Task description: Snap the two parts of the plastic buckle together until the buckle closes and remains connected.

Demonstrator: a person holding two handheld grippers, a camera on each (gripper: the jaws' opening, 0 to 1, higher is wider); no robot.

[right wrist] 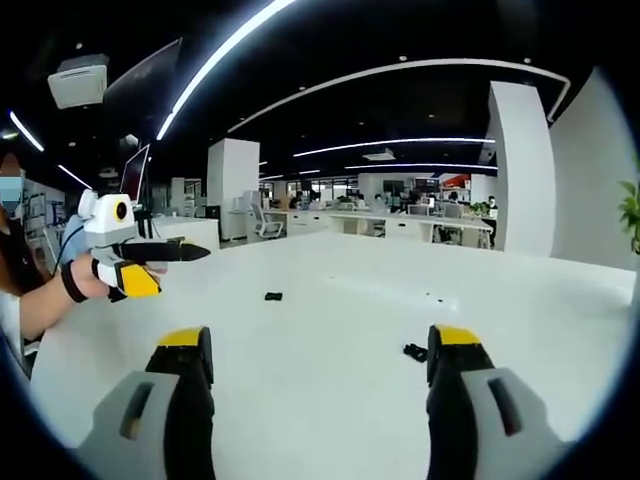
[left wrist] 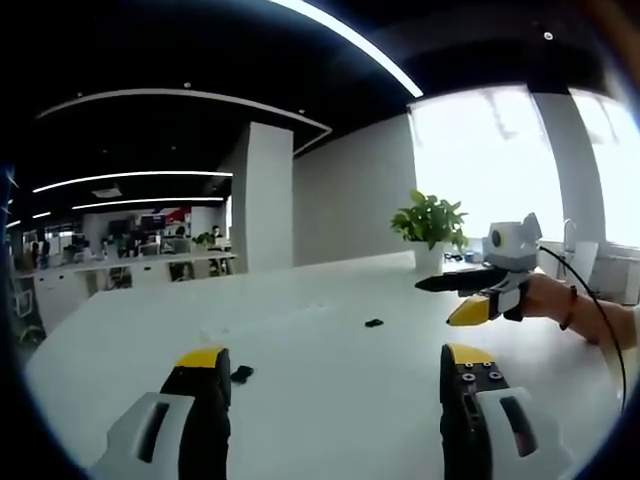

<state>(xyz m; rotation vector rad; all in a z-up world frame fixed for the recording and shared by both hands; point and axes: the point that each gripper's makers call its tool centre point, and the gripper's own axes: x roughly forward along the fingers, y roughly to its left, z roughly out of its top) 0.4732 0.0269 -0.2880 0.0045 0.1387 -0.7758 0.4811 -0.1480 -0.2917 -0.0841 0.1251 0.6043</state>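
In the left gripper view, the left gripper [left wrist: 335, 372] is held low over the white table [left wrist: 330, 420], jaws spread wide with nothing between them. One black buckle part [left wrist: 241, 374] is seen on the table just beside the inner edge of the left-hand jaw, apart from it as far as can be told. The other buckle part [left wrist: 374, 323] lies farther out, toward the middle of the table. A potted plant [left wrist: 431, 226] stands at the far edge. At the right, the right gripper [left wrist: 462, 298] is held up by a hand [left wrist: 545, 297]; its jaws are parted and empty.

In the right gripper view, both parts are seen lying well apart on the table, one out in the open and one by the right-hand jaw.
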